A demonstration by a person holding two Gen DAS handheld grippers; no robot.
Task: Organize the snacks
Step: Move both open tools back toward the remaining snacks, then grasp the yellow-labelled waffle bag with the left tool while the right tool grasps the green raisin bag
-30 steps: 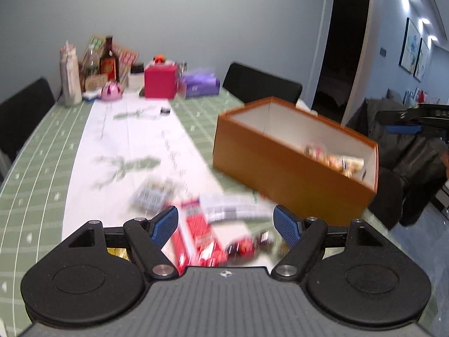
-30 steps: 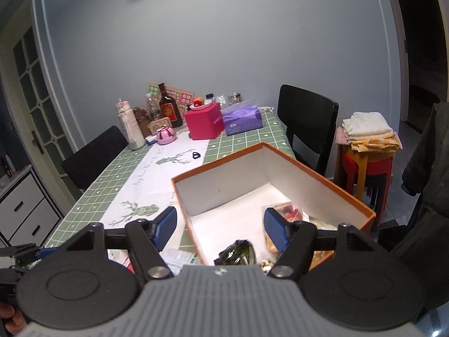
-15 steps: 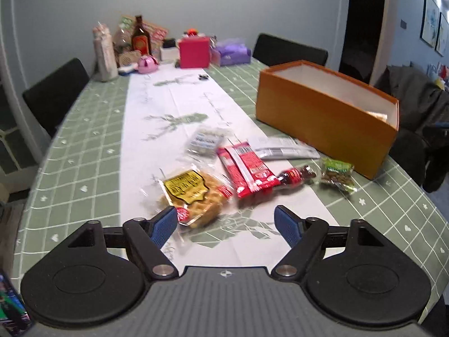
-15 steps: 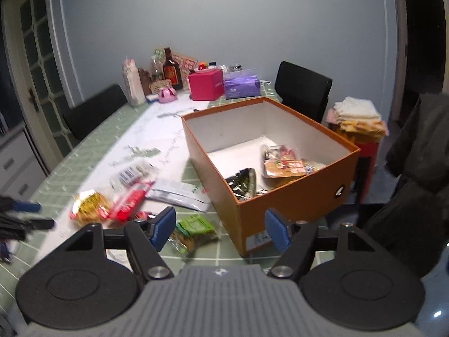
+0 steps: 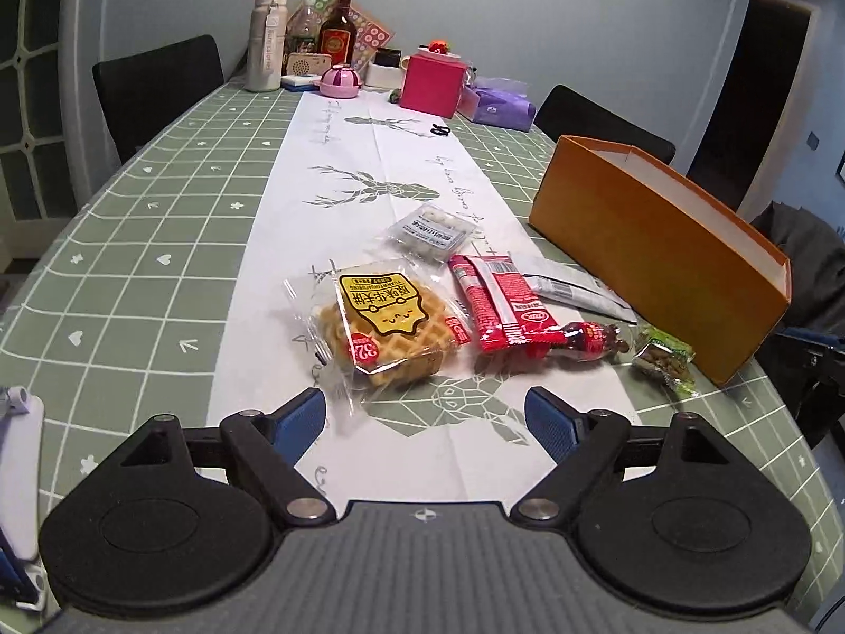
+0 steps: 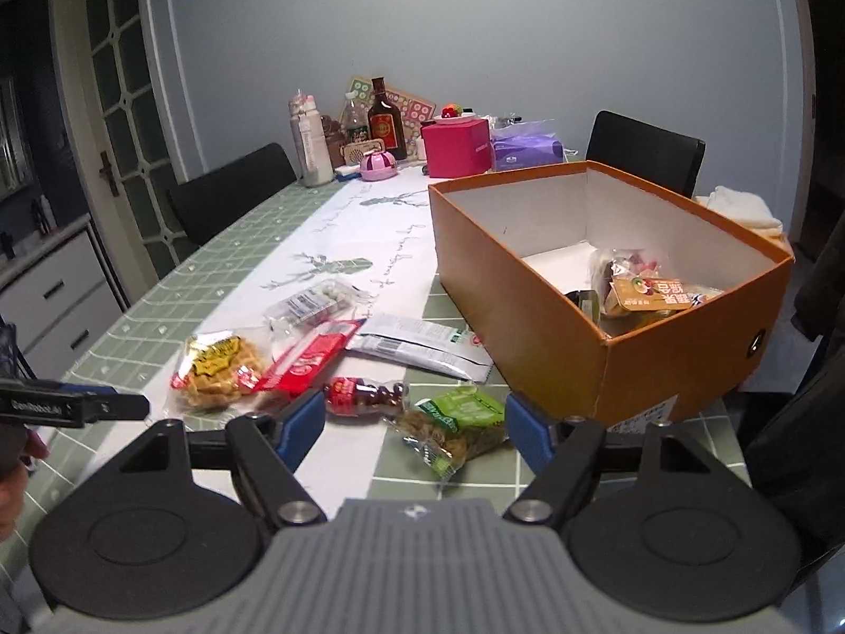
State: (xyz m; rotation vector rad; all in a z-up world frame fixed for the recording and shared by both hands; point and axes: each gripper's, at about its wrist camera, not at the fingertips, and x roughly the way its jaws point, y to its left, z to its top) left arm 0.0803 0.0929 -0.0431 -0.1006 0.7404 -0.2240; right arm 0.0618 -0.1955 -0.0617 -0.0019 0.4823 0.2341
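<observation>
Several snack packs lie on the white runner: a yellow waffle pack [image 5: 388, 325] [image 6: 219, 367], red stick packs [image 5: 501, 304] [image 6: 311, 356], a small red bottle-shaped pack [image 5: 586, 341] [image 6: 364, 393], a green pack [image 5: 663, 359] [image 6: 457, 422], a clear candy pack [image 5: 433, 230] [image 6: 311, 304] and a white flat pack [image 5: 573, 288] [image 6: 422, 346]. The orange box [image 5: 660, 248] [image 6: 681, 370] holds a few snacks [image 6: 641, 293]. My left gripper [image 5: 425, 422] is open and empty, near the waffle pack. My right gripper [image 6: 414, 425] is open and empty, just before the green pack.
At the table's far end stand bottles [image 5: 266, 42], a pink box [image 5: 433, 82] and a purple tissue pack [image 5: 499, 108]. Black chairs [image 5: 158, 90] [image 6: 644, 150] flank the table. The green table edge [image 5: 787, 449] runs close on the right.
Both grippers have pulled back from the box toward the table's near end. The right gripper left the box and now faces the loose snacks; the left gripper has dropped lower.
</observation>
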